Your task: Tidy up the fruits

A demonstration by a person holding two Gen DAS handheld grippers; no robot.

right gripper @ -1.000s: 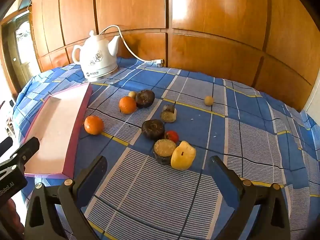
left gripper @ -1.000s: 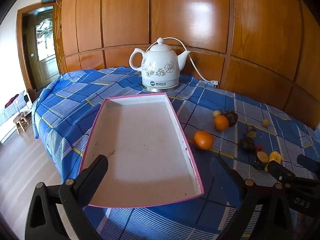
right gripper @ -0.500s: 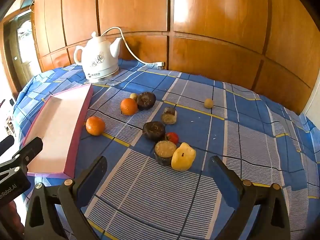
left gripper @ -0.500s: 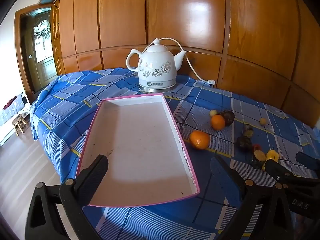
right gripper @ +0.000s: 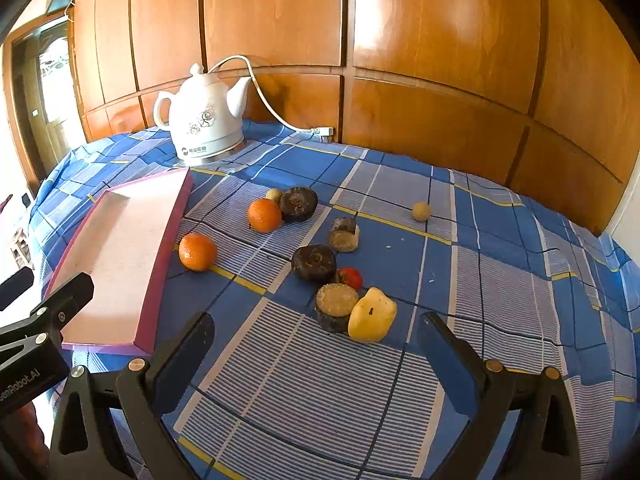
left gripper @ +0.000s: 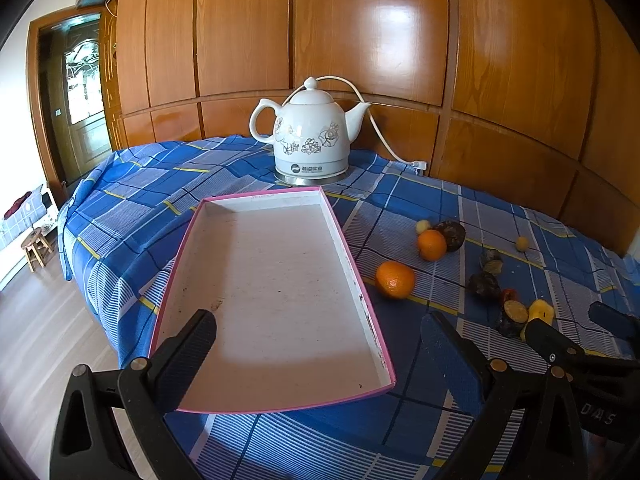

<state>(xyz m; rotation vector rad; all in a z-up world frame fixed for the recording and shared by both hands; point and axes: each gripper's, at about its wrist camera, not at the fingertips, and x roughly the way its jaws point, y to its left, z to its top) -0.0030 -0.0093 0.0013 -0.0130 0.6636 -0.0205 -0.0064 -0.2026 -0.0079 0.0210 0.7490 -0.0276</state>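
Both my grippers hang with jaws spread wide and nothing in them: my left gripper [left gripper: 316,354] over the near end of the pink-rimmed tray [left gripper: 362,300], my right gripper [right gripper: 312,354] over bare blue checked tablecloth [right gripper: 320,392]. Nearest my right fingers sits a yellow fruit [right gripper: 371,314], touching a dark cut-topped piece [right gripper: 335,307]. It looks smooth and firm, so I would pinch it across its widest middle. Just behind lie a small red fruit [right gripper: 350,278] and a dark round fruit [right gripper: 313,263]. An orange [right gripper: 197,251] rests just beside the tray's rim; it is round and likely to roll, so I would grip it across the middle. Farther off, a second orange [right gripper: 264,215], then the white kettle [right gripper: 204,120].
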